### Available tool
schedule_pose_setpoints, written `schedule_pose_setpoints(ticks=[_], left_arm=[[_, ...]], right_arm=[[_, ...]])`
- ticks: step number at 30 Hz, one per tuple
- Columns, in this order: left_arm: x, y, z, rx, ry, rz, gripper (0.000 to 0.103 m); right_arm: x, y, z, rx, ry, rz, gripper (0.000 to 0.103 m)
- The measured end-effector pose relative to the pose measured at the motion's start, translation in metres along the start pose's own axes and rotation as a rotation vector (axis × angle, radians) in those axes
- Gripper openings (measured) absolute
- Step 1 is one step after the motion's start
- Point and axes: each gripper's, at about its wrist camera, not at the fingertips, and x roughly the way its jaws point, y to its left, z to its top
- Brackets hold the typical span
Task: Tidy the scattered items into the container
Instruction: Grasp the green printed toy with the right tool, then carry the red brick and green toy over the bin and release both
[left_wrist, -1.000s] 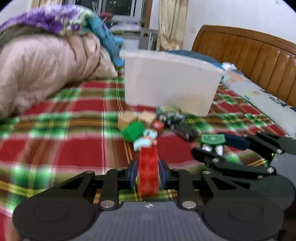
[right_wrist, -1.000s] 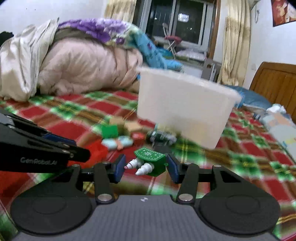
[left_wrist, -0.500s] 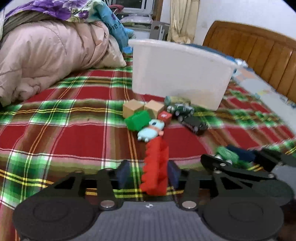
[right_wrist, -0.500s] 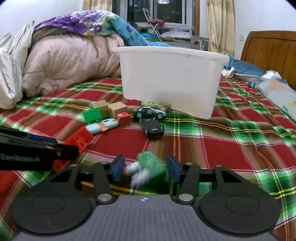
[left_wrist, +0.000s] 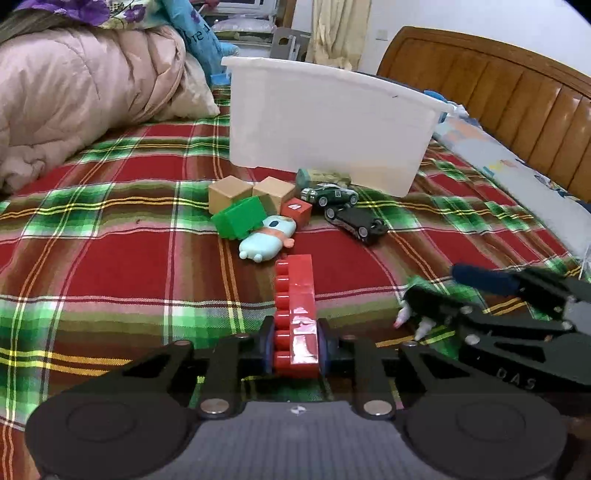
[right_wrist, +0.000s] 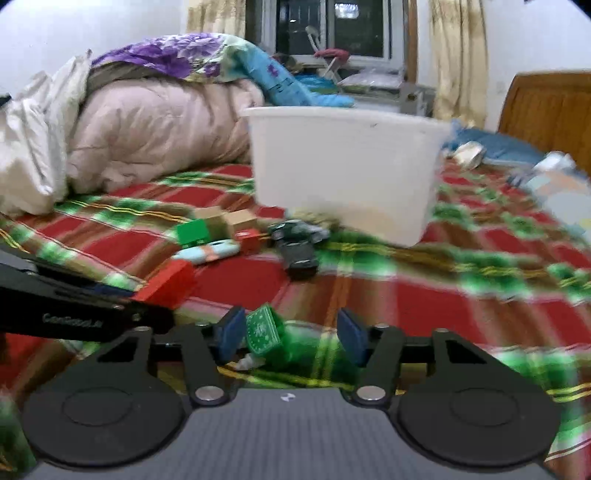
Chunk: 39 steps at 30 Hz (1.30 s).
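Nearest, left gripper (left_wrist: 295, 341): closing on the red brick (left_wrist: 295, 314), pads pressed against both long sides. Brick's long axis running straight away from the gripper, near end between the pads, far end aimed at the toy pile and the bin (left_wrist: 332, 122) beyond.

Just right, right gripper (right_wrist: 291, 332): roughly half open and closing, green toy (right_wrist: 264, 330) between the pads, against the left pad, clear of the right; toy tilted, lying on the plaid bed (right_wrist: 424, 295), white pegs toward the camera.

Farther off, middle of the bed: pale blue figure (left_wrist: 267, 240), green block (left_wrist: 240, 218), two wooden cubes (left_wrist: 229, 192), small red cube (left_wrist: 297, 210), two toy cars (left_wrist: 356, 221), all clustered close together.

Farthest: white bin standing upright, dead ahead of both grippers, toy pile at its near wall. Left gripper likely better set for the carry, forward and up over the near rim; bin's contents unseen from here.
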Motion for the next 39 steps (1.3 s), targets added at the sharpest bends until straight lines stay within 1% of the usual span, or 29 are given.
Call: schedule_pose_setpoints(ticks=[2, 4, 5, 6, 10, 13, 15, 19, 23, 29, 34, 39], left_arm=[[-0.002, 0.002, 0.0, 0.004, -0.003, 0.004, 0.025], [-0.004, 0.004, -0.001, 0.001, 0.003, 0.0, 0.025], [-0.005, 0.006, -0.001, -0.003, 0.004, -0.004, 0.025], [-0.006, 0.006, -0.001, -0.004, 0.005, -0.007, 0.025], [-0.005, 0.004, 0.0, -0.001, 0.008, -0.011, 0.025], [-0.006, 0.0, 0.006, 0.014, 0.001, -0.019, 0.025], [-0.009, -0.003, 0.014, 0.028, -0.014, -0.021, 0.025], [-0.016, -0.008, 0.037, 0.026, -0.061, -0.043, 0.025], [-0.022, -0.017, 0.066, 0.056, -0.115, -0.047, 0.025], [-0.027, -0.033, 0.123, 0.085, -0.21, -0.06, 0.025], [-0.015, -0.047, 0.167, 0.118, -0.256, -0.061, 0.025], [0.005, -0.047, 0.199, 0.117, -0.27, -0.038, 0.025]], right_arm=[[0.005, 0.005, -0.002, -0.029, 0.016, 0.005, 0.049], [0.005, 0.011, -0.004, -0.058, 0.01, 0.014, 0.046], [0.004, 0.015, -0.004, -0.077, 0.008, 0.018, 0.038], [0.004, 0.019, -0.005, -0.101, 0.011, 0.017, 0.036], [0.003, 0.031, -0.007, -0.191, 0.021, -0.022, 0.035], [0.0, 0.031, -0.001, -0.194, 0.003, -0.037, 0.031], [-0.002, 0.027, 0.006, -0.179, -0.017, -0.049, 0.031], [-0.007, 0.016, 0.019, -0.147, -0.061, -0.071, 0.031], [-0.011, 0.004, 0.039, -0.13, -0.118, -0.098, 0.031], [-0.012, -0.014, 0.087, -0.136, -0.233, -0.15, 0.031], [0.0, -0.029, 0.128, -0.121, -0.305, -0.181, 0.031], [0.026, -0.041, 0.155, -0.109, -0.314, -0.186, 0.031]])
